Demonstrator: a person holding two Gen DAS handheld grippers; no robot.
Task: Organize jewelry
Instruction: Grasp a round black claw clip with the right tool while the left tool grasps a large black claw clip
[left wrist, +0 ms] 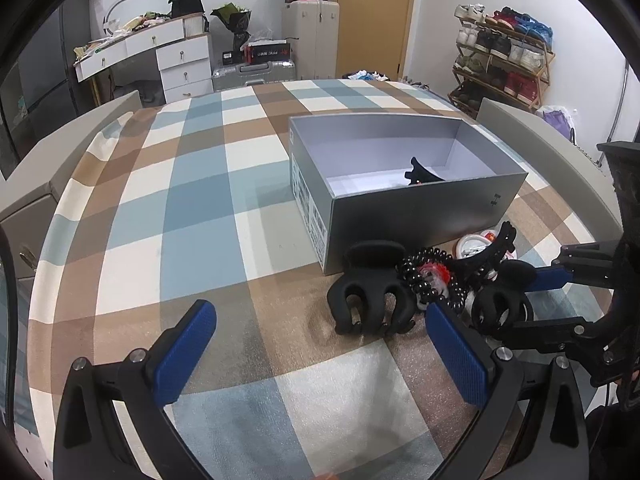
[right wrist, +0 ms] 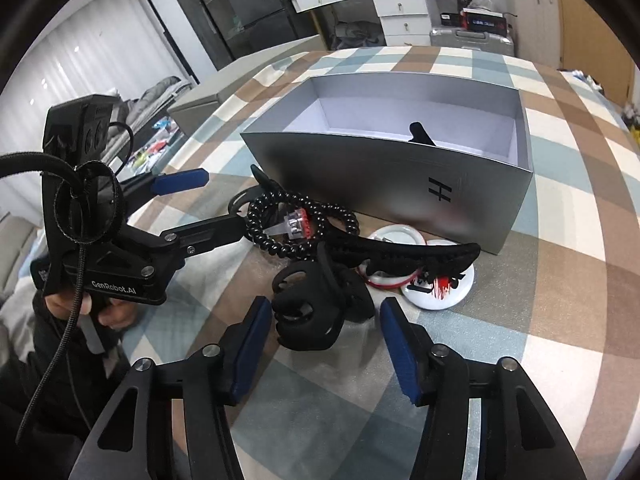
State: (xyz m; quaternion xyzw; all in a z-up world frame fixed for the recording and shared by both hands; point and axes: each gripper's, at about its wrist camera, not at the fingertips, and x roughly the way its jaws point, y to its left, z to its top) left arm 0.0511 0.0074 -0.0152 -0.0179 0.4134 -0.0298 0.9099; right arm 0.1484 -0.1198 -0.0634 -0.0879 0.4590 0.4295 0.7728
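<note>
Claws both spread wide, right claw (right wrist: 326,344) straddling black hair clip (right wrist: 316,312), left claw (left wrist: 320,354) empty.

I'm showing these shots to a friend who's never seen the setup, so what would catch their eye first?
Probably the open silver box on the checked tablecloth, with one black clip already inside. Next, the tangle in front of it: a big black claw clip, a black spiral hair tie and white bangles. The right hand-held gripper stands open around another black claw clip.
</note>
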